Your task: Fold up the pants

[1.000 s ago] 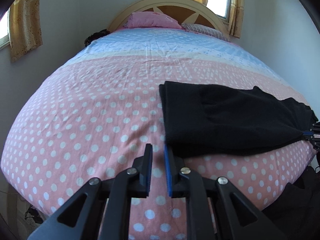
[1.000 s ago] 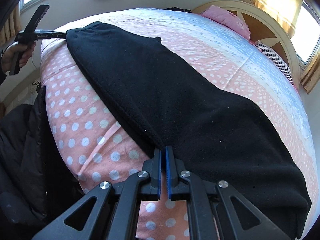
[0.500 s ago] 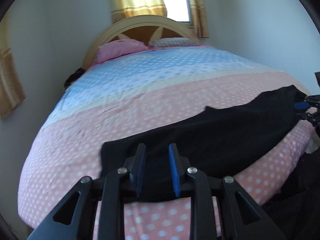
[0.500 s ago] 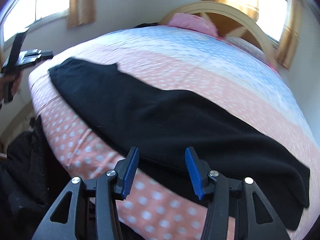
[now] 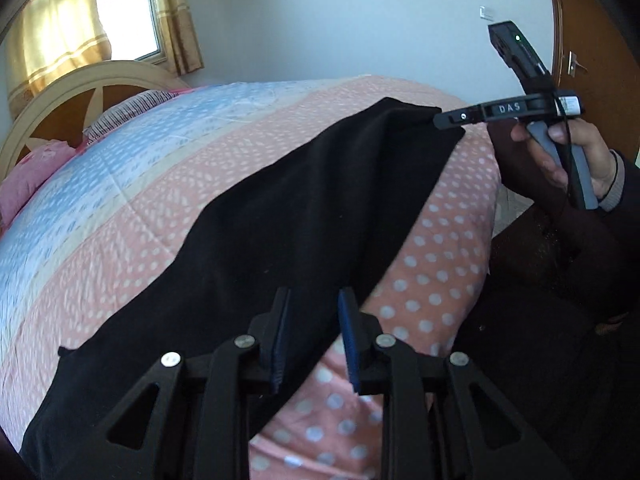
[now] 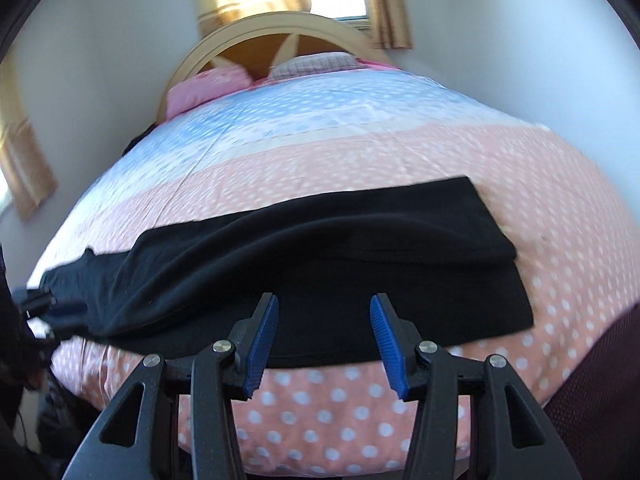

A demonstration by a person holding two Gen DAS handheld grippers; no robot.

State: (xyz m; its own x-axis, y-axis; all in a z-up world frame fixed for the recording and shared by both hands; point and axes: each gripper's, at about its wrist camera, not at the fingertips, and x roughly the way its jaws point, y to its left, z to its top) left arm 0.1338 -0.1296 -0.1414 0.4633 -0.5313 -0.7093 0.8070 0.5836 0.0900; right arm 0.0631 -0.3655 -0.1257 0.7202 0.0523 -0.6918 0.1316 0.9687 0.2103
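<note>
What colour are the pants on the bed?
Plain black pants, clearest in the right wrist view.

The left wrist view sat low at the bed's (image 5: 440,264) foot edge, facing along the pants (image 5: 304,216) toward the far corner. The right wrist view faced the headboard (image 6: 280,36). Both shared the pants.

Pants (image 6: 320,264) across bed (image 6: 360,160) foot, pillows (image 6: 208,84) behind.
</note>
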